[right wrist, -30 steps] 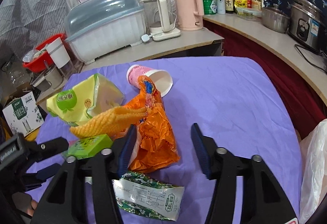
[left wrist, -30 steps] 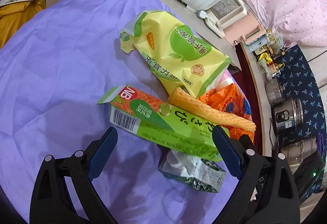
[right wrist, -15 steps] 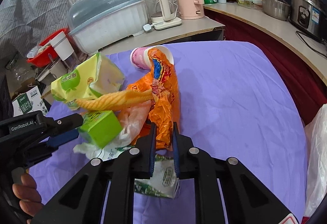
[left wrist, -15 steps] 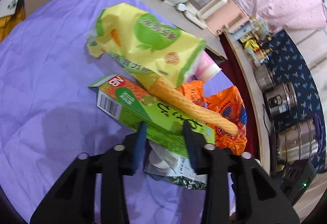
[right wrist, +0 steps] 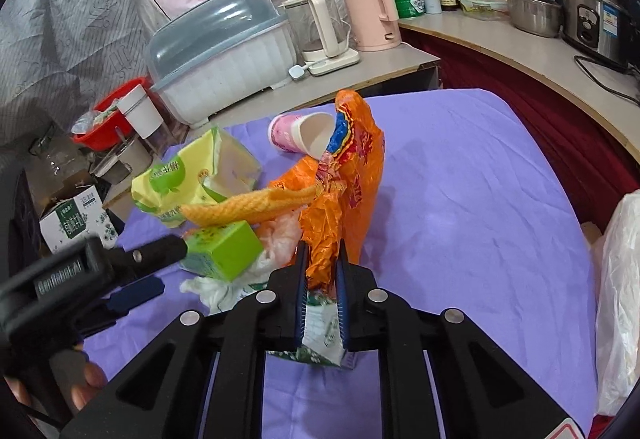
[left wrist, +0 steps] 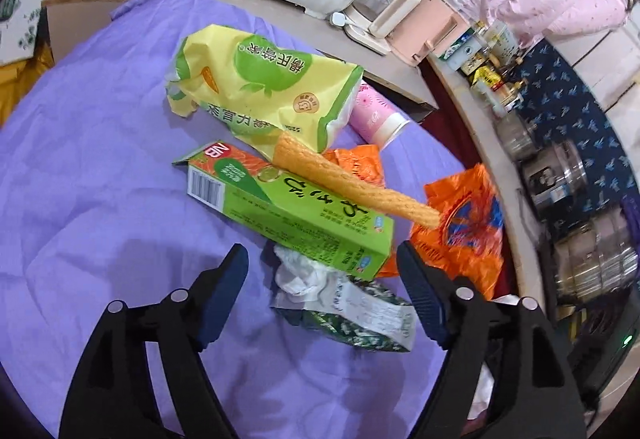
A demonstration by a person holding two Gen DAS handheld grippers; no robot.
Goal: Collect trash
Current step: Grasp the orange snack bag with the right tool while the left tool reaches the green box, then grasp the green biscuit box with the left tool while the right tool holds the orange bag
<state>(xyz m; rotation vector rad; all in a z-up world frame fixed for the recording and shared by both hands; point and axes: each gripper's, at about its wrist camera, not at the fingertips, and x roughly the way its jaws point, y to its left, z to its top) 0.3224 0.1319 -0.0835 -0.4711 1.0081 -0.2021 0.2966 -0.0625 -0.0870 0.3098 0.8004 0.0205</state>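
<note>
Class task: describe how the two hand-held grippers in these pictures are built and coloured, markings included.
Both the left gripper and the right gripper have glossy black plastic arms with round silver rivets and ribbed dark-blue finger pads. Raised lettering marks the left gripper's black body in the right wrist view.

Left tongs stand apart, jaws just opened, gripping nothing. Between them: crumpled green-white wrapper and one end of green box on purple desk. Corn stick lies across box. Yellow bag beyond; orange bag right.
</note>
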